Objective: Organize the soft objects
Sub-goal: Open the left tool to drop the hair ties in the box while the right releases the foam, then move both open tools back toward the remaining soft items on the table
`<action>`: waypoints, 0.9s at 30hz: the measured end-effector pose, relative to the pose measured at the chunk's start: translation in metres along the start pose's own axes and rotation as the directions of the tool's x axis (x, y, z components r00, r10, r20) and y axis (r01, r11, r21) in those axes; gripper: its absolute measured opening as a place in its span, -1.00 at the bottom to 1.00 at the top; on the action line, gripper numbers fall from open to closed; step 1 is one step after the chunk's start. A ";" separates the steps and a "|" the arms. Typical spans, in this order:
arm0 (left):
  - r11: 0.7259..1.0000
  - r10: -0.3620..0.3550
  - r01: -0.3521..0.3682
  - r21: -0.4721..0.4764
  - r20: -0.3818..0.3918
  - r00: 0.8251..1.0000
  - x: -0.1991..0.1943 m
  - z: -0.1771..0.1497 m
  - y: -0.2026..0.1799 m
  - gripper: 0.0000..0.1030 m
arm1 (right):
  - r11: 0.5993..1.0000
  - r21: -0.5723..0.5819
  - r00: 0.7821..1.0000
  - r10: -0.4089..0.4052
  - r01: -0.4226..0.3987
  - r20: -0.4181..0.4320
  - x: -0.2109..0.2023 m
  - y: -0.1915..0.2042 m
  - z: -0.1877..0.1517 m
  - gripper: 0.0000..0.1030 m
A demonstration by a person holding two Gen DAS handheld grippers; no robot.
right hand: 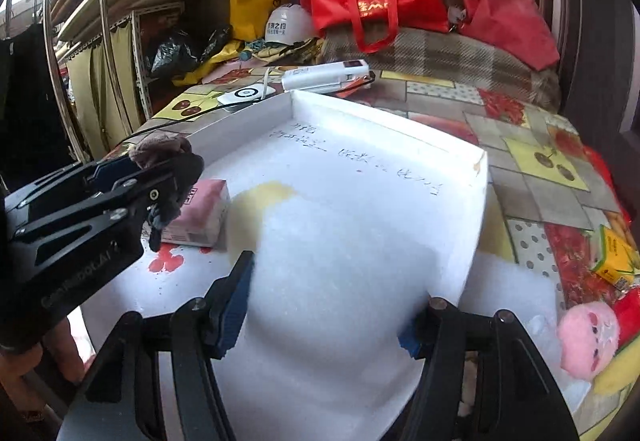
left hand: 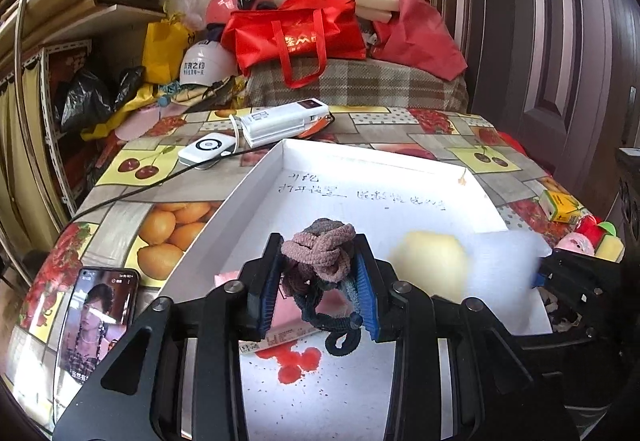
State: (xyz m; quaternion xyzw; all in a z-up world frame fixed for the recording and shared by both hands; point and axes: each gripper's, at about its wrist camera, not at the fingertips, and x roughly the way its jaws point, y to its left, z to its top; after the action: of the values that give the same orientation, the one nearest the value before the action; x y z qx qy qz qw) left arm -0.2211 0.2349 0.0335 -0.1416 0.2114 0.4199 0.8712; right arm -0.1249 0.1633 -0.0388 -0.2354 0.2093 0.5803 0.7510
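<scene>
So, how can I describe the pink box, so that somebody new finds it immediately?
Start from the big white tray on the fruit-patterned tablecloth. In its near left part, under the left hand-held gripper holding hair ties, lies the small pink box. It is the only pink, hard-edged thing inside the tray.

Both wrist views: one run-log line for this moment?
left gripper: shut on hair ties | right gripper: holding white foam sheet | over white box
</scene>
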 end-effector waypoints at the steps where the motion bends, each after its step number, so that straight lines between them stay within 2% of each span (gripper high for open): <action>1: 1.000 0.003 -0.003 -0.003 0.000 1.000 0.000 0.000 0.000 -0.35 | 1.000 0.004 1.000 0.009 -0.009 -0.005 0.002 -0.002 0.001 0.20; 2: 1.000 0.011 -0.011 -0.004 0.000 1.000 0.000 0.000 0.000 -0.27 | 1.000 0.003 1.000 0.017 -0.017 -0.008 0.003 -0.001 0.001 0.33; 3: 1.000 0.015 -0.015 -0.005 0.000 1.000 0.000 0.000 0.000 -0.21 | 1.000 -0.004 1.000 0.026 -0.026 -0.011 0.003 0.000 0.000 0.62; 4: 1.000 0.022 -0.022 -0.005 0.003 1.000 -0.001 0.000 -0.001 0.00 | 0.999 -0.014 0.999 0.031 -0.031 -0.010 0.003 0.002 0.000 0.67; 5: 1.000 0.024 -0.024 -0.005 0.007 1.000 -0.002 0.000 -0.001 0.38 | 0.999 -0.022 0.999 0.031 -0.031 -0.007 0.002 0.004 0.000 0.67; 6: 1.000 0.027 -0.027 -0.004 0.019 0.999 -0.004 0.000 -0.002 0.57 | 0.999 -0.029 1.000 0.027 -0.027 -0.002 0.001 0.005 -0.001 0.71; 7: 1.000 0.027 -0.027 -0.003 0.027 0.999 -0.005 0.000 -0.002 0.82 | 0.999 -0.039 1.000 0.023 -0.023 0.011 -0.002 0.008 -0.001 0.78; 8: 1.000 0.028 -0.028 0.000 0.037 0.999 -0.007 -0.001 -0.002 0.99 | 0.999 -0.044 0.999 0.020 -0.019 0.026 -0.005 0.008 -0.002 1.00; 17: 0.999 0.053 -0.054 0.006 0.104 0.993 -0.019 -0.001 -0.003 1.00 | 0.998 -0.060 0.987 -0.014 0.024 0.158 -0.029 0.014 -0.002 0.99; 27: 0.998 0.063 -0.068 0.014 0.215 0.975 -0.038 -0.004 -0.005 1.00 | 0.994 -0.094 0.963 -0.034 0.061 0.269 -0.048 0.024 -0.007 1.00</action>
State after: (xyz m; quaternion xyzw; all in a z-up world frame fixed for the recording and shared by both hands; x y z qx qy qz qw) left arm -0.2393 0.2040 0.0488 -0.0792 0.1255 0.4589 0.8760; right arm -0.1599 0.1271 -0.0184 -0.1980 0.0709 0.5982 0.7732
